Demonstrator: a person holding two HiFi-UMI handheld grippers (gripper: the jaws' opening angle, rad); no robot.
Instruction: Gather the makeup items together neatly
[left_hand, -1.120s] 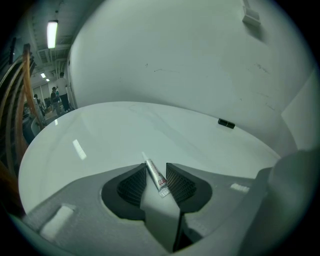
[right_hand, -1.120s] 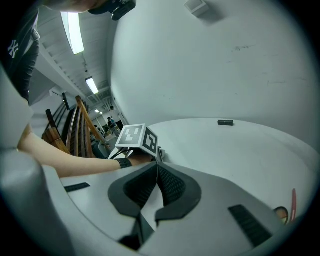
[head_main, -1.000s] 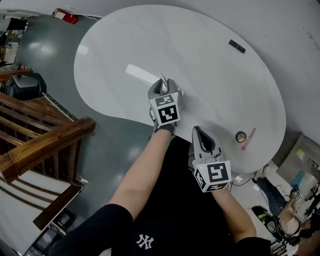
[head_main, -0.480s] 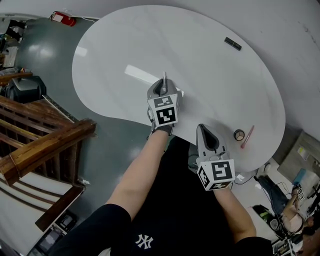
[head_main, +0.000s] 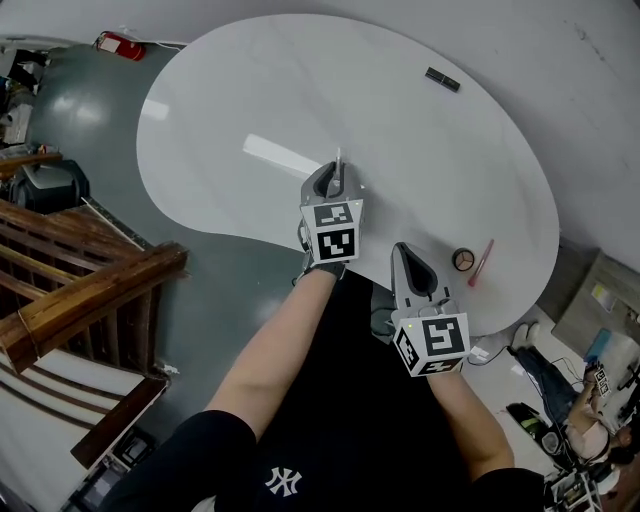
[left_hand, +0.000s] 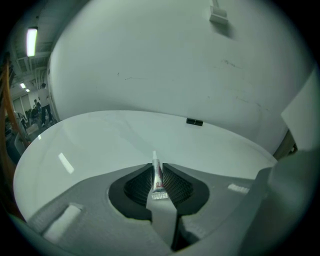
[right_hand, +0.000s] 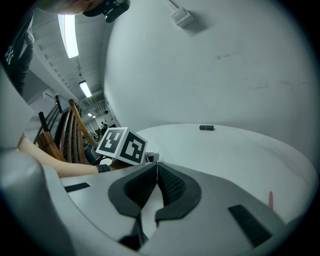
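My left gripper (head_main: 334, 178) is over the near middle of the white table (head_main: 250, 90). Its jaws have just closed and are shut on a small white tube (left_hand: 157, 177) with red print, nozzle pointing away. The tube's tip (head_main: 338, 160) pokes out beyond the fingers. My right gripper (head_main: 405, 252) hovers at the table's near edge, shut and empty, its pads (right_hand: 167, 182) touching. A round compact (head_main: 462, 260) and a pink stick (head_main: 481, 262) lie side by side to the right of it. A black rectangular case (head_main: 442, 79) lies at the far edge, also visible as the black case (left_hand: 194, 122) ahead of the left jaws.
The table is kidney-shaped, with a curved near edge by my body. Wooden stair rails (head_main: 90, 290) stand on the floor to the left. A red object (head_main: 118, 45) lies on the floor at the far left. Cables and gear (head_main: 545, 400) clutter the floor at right.
The left gripper has lifted slightly and shifted right with the tube in its jaws, and the tube now points more upright. The right gripper has drifted a little to the right.
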